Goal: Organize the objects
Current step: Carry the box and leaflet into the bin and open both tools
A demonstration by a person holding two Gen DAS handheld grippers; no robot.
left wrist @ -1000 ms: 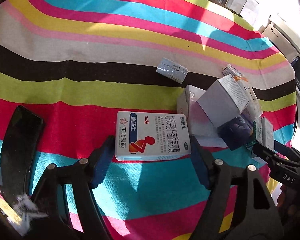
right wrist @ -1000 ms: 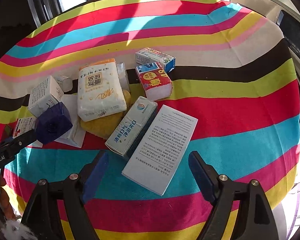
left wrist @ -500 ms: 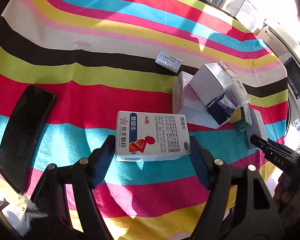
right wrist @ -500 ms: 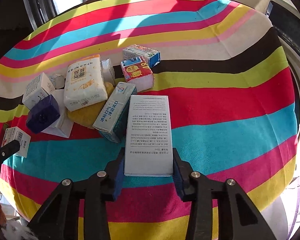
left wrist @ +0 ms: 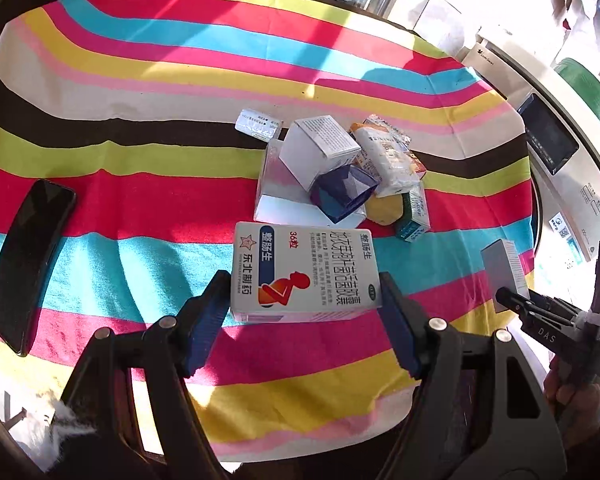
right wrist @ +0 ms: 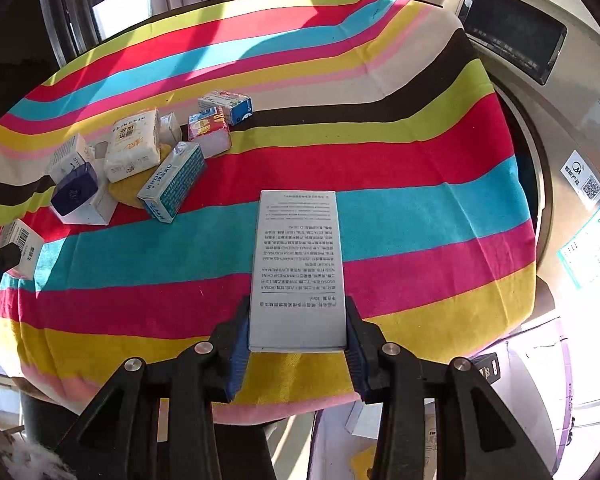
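Observation:
My left gripper (left wrist: 302,284) is shut on a white medicine box (left wrist: 306,272) with a red figure and blue label, held flat above the striped cloth (left wrist: 140,80). My right gripper (right wrist: 297,308) is shut on a flat grey-white box (right wrist: 298,264) with printed text, its pads pressing on the long sides near the table's front edge. In the left wrist view the grey-white box (left wrist: 502,268) shows at the far right. The medicine box (right wrist: 20,246) shows at the left edge of the right wrist view.
A pile lies mid-table: white box (left wrist: 320,148), navy box (left wrist: 342,192), tissue pack (left wrist: 388,160), yellow sponge (left wrist: 386,208), teal box (right wrist: 174,180), red-white pack (right wrist: 210,130), blue-white carton (right wrist: 226,106). A blister pack (left wrist: 258,124) and black phone (left wrist: 28,260) lie apart. A washing machine (right wrist: 540,80) stands right.
My right gripper closed on the flat grey-white box and drew it away from the pile toward the table's front edge. My left gripper pulled back and rose with the medicine box.

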